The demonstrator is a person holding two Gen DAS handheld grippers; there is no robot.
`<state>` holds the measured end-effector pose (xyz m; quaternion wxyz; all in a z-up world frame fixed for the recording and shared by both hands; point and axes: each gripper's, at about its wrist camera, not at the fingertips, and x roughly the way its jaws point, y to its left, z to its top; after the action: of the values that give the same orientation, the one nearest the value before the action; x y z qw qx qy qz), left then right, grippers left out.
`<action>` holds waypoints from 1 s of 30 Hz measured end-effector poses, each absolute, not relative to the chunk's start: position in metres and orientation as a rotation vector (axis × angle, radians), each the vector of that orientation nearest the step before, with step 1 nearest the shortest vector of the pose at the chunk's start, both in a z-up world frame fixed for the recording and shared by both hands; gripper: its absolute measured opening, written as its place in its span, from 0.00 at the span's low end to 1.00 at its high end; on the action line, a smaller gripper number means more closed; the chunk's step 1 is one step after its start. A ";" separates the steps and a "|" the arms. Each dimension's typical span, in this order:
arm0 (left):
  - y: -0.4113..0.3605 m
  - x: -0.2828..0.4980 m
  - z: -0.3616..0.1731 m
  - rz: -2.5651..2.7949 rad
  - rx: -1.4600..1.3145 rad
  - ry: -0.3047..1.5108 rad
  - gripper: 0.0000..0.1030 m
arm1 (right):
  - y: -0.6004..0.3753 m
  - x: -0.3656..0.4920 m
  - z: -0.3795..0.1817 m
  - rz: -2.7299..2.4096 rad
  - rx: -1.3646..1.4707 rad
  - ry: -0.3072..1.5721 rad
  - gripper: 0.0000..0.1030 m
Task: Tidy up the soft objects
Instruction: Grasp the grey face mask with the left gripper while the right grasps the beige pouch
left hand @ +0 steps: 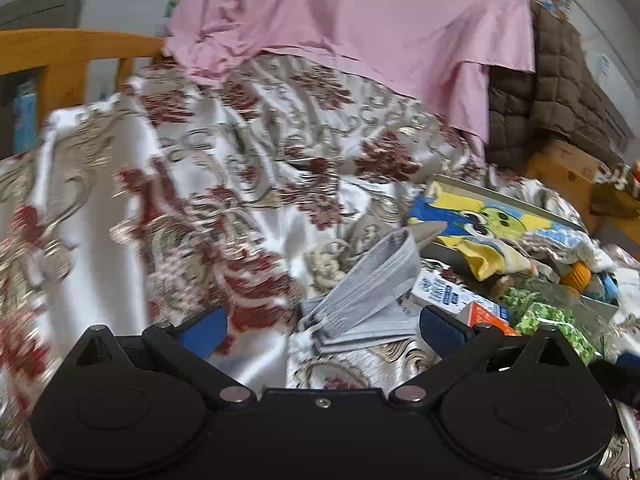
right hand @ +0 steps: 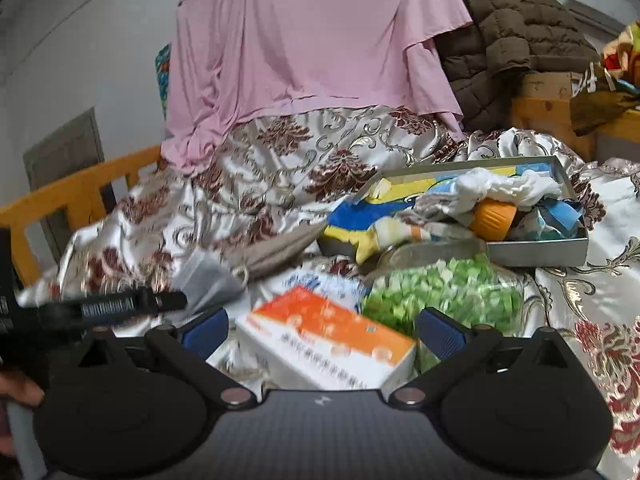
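In the left wrist view a stack of grey face masks (left hand: 368, 296) lies on the flowered satin bedspread (left hand: 120, 208), just ahead of my open left gripper (left hand: 324, 332) and nearer its right finger. Nothing is held. My right gripper (right hand: 323, 333) is also open, its blue pads (right hand: 206, 334) standing on either side of an orange and white carton (right hand: 332, 336). A metal tray (right hand: 536, 248) behind holds a yellow and blue cloth (right hand: 384, 204), a white cloth (right hand: 504, 186) and an orange-capped item (right hand: 492, 216). The grey masks (right hand: 208, 276) show at left.
A bag of green pieces (right hand: 440, 296) lies right of the carton, a grey pouch (right hand: 276, 250) behind the masks. A pink garment (right hand: 312, 40) and a brown quilted jacket (right hand: 512, 32) are heaped at the back. A wooden bed rail (left hand: 60, 52) runs at left. A hand (right hand: 16, 392) grips the left tool.
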<state>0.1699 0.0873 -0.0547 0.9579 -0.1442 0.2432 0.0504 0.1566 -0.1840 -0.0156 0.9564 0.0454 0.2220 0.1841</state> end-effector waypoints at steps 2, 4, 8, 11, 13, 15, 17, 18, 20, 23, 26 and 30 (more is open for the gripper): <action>0.087 0.178 -0.056 0.079 -0.273 0.488 0.99 | -0.185 0.169 -0.013 0.389 0.121 0.468 1.00; 0.085 0.186 -0.058 0.064 -0.255 0.475 0.99 | -0.180 0.184 -0.011 0.416 0.115 0.507 1.00; 0.083 0.197 -0.063 0.017 -0.238 0.477 0.99 | -0.162 0.212 -0.003 0.475 0.072 0.548 1.00; 0.080 0.201 -0.066 -0.002 -0.238 0.474 0.99 | -0.147 0.238 0.004 0.523 0.066 0.601 1.00; 0.077 0.203 -0.068 -0.010 -0.227 0.480 0.99 | -0.137 0.254 0.007 0.551 0.065 0.643 1.00; 0.075 0.204 -0.070 -0.011 -0.213 0.483 0.98 | -0.127 0.269 0.008 0.567 0.052 0.670 1.00; 0.074 0.205 -0.071 -0.015 -0.209 0.487 0.97 | -0.117 0.281 0.006 0.573 0.036 0.695 1.00; 0.073 0.205 -0.072 -0.015 -0.206 0.488 0.95 | -0.113 0.285 0.005 0.576 0.032 0.707 1.00; 0.073 0.204 -0.073 -0.013 -0.205 0.490 0.92 | -0.105 0.294 0.001 0.581 0.033 0.738 1.00; 0.074 0.205 -0.073 -0.009 -0.210 0.489 0.90 | -0.097 0.304 -0.003 0.586 0.042 0.766 1.00; 0.075 0.205 -0.074 -0.003 -0.221 0.487 0.87 | -0.090 0.312 -0.008 0.587 0.048 0.786 1.00; 0.077 0.204 -0.073 0.002 -0.237 0.485 0.79 | -0.082 0.322 -0.010 0.604 0.071 0.818 1.00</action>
<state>0.2041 0.0771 -0.0734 0.9638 -0.1172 0.2395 0.0007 0.3221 -0.0816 -0.0098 0.8728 0.0339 0.3916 0.2893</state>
